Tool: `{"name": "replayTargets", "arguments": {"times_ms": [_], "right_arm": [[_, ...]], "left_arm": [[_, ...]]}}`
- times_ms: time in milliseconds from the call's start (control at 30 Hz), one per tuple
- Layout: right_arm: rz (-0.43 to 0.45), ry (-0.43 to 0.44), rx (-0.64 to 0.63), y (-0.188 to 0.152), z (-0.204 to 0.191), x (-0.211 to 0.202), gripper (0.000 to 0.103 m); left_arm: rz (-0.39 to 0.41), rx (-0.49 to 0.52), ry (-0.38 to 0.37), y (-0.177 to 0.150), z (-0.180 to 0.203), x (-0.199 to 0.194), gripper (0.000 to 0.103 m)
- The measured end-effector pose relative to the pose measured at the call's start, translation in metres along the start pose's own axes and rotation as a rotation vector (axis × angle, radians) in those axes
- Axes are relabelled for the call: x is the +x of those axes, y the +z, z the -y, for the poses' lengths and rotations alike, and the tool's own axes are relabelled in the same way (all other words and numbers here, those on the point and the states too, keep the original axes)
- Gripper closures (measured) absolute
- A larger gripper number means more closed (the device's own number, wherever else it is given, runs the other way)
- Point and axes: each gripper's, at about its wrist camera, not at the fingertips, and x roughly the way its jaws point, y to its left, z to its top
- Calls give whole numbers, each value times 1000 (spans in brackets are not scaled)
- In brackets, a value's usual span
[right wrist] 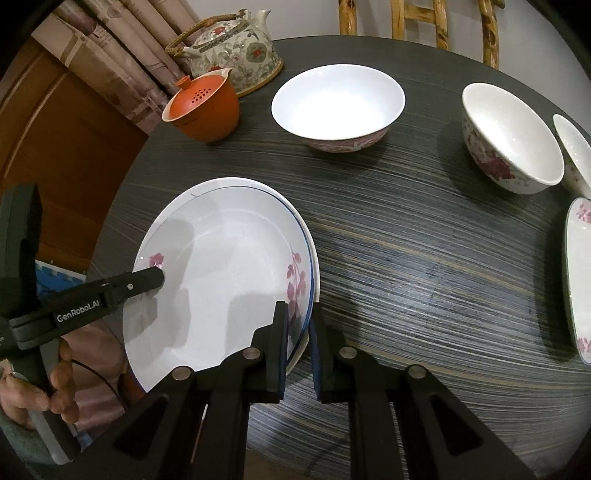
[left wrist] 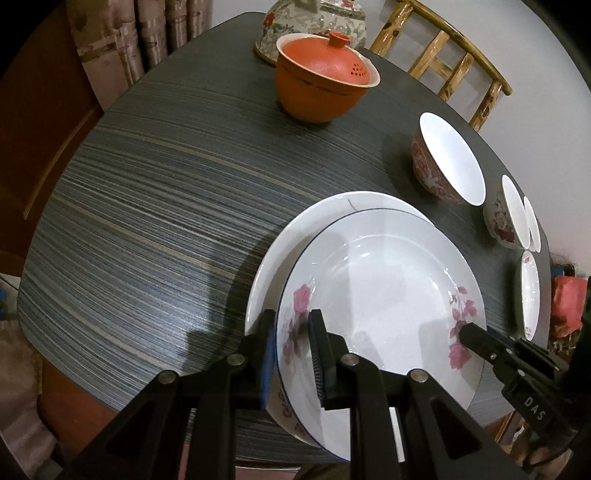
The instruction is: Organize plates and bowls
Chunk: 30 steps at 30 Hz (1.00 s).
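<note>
Dark striped bench (left wrist: 147, 206) fills the centre; patterned curtain (left wrist: 147, 33) and brown wooden panel (left wrist: 40, 122) at ten o'clock; bamboo chair (left wrist: 443, 55) against pale wall (left wrist: 535, 55) at one o'clock.

I see a white plate (left wrist: 388, 280) with pink roses and thin blue rim, grey streaked bench (left wrist: 147, 221), orange lidded pot (left wrist: 317, 85), white bowl (right wrist: 338, 105) with red-patterned outside
</note>
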Motion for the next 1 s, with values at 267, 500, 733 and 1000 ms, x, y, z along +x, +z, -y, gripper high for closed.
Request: {"name": "replayTargets", "arguments": {"times_ms": [267, 500, 733, 1000], "right_arm": [[-21, -8, -5, -2, 1, 5, 85], [-8, -16, -24, -3, -2, 6, 82], [-2, -2, -32, -7, -2, 4, 79], [0, 16, -28, -11, -1, 0, 77]], "left_arm": [[-2, 10, 15, 0, 3, 1, 85], [8, 59, 63, -1, 11, 0, 85], [15, 102, 102, 1, 18, 1, 81], [4, 120, 121, 1, 25, 1, 75]]}}
